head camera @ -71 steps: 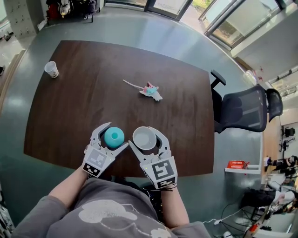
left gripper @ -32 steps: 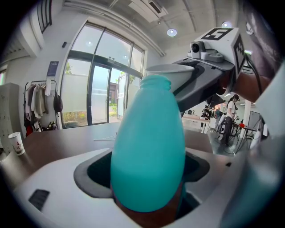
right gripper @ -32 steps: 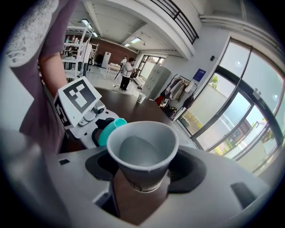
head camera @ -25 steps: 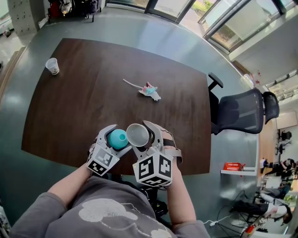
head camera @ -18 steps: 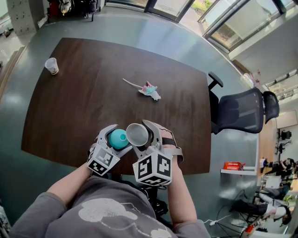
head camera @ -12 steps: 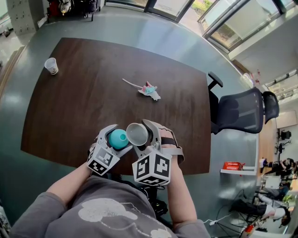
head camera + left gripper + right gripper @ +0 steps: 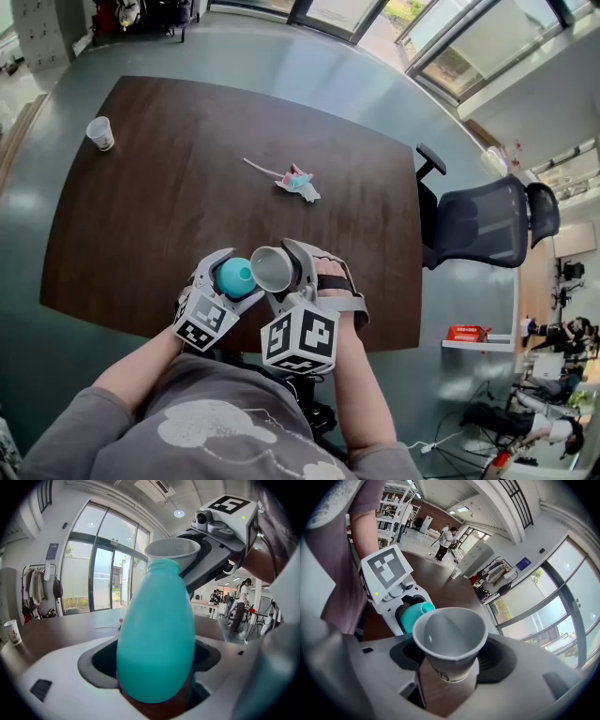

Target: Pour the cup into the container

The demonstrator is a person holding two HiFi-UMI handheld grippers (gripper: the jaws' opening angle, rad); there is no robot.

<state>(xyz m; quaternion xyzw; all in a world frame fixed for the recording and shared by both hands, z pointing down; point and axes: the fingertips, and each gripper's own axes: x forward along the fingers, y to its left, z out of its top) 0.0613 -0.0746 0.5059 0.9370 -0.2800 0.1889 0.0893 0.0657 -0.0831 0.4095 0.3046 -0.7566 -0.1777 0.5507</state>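
Observation:
A teal bottle-shaped container (image 7: 234, 277) stands upright between the jaws of my left gripper (image 7: 236, 274), which is shut on it near the table's front edge. My right gripper (image 7: 274, 269) is shut on a white paper cup (image 7: 270, 267) and holds it tipped left, its rim next to the container's mouth. In the left gripper view the container (image 7: 157, 634) fills the middle, with the cup's rim (image 7: 172, 550) just behind its neck. In the right gripper view the cup (image 7: 450, 639) is squeezed slightly oval and shows only white inside; the container's mouth (image 7: 423, 609) lies just beyond its rim.
On the dark wooden table (image 7: 169, 206) a second paper cup (image 7: 98, 133) stands at the far left corner. A crumpled wrapper with a stick (image 7: 295, 181) lies mid-table. A black office chair (image 7: 487, 220) stands at the table's right side.
The right gripper has rolled a little further, tipping the cup more toward the container's mouth. The left gripper and container have stayed put.

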